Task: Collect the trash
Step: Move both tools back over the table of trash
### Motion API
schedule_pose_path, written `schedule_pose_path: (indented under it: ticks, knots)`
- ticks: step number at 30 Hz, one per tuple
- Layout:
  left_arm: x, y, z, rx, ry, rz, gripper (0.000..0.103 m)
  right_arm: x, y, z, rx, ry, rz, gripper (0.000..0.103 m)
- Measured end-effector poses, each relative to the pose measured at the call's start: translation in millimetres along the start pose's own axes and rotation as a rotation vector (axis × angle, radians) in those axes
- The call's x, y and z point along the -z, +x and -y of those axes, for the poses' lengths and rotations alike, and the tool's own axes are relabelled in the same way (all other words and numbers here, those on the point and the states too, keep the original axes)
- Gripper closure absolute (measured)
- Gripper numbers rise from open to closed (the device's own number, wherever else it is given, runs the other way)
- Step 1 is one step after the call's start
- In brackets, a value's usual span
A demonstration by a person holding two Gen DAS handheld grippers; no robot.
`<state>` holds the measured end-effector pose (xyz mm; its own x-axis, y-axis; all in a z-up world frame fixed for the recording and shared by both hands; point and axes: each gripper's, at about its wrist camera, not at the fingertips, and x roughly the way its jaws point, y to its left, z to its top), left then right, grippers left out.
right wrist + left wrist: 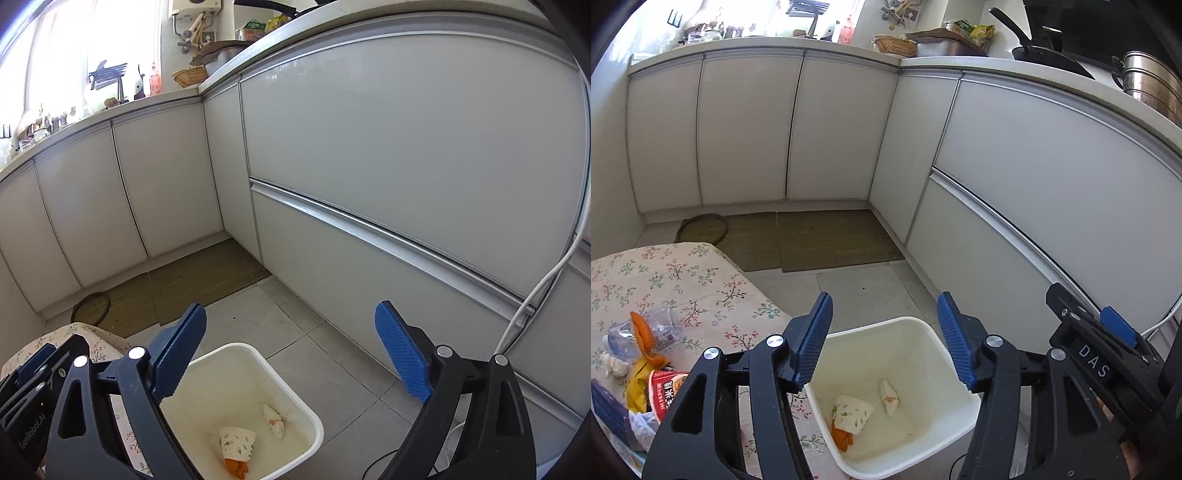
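A white square bin (923,325) stands on the floor beside a table with a floral cloth (683,273). In it lie a paper cup (853,410), an orange peel (840,439) and a crumpled tissue (889,397). My left gripper (884,339) is open and empty above the bin. My right gripper (295,354) is open and empty above the same bin (291,391). On the table lie a clear plastic bottle (661,326), orange peel (642,332), a yellow wrapper (639,387), a red noodle cup (666,393) and a white wad (617,363).
White cabinets (1034,166) close in the corner behind and to the right. Woven mats (831,240) lie on the tiled floor. A white cable (546,280) hangs at the right. The right gripper's body (1100,350) sits close to the left one.
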<state>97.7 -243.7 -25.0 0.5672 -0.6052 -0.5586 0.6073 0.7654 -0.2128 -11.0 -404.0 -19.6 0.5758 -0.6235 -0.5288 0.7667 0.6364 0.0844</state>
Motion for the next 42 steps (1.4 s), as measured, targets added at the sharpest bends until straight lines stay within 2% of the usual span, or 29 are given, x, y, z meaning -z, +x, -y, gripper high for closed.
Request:
schedule_pose_path:
  ticks: [7,32,42]
  knots:
    - [-3,-20,-24,-0.113,-0.036,0.032,0.04,2,-12,-24,-0.019,-0.025,0.026,0.008]
    - [1,-94,-131,-0.316,-0.186,0.07,0.04,29,-56,-152,-0.228,-0.165,0.022,0.008]
    - [7,-120,-164,-0.398,-0.237,0.079,0.04,41,-72,-191,-0.304,-0.199,0.008,0.008]
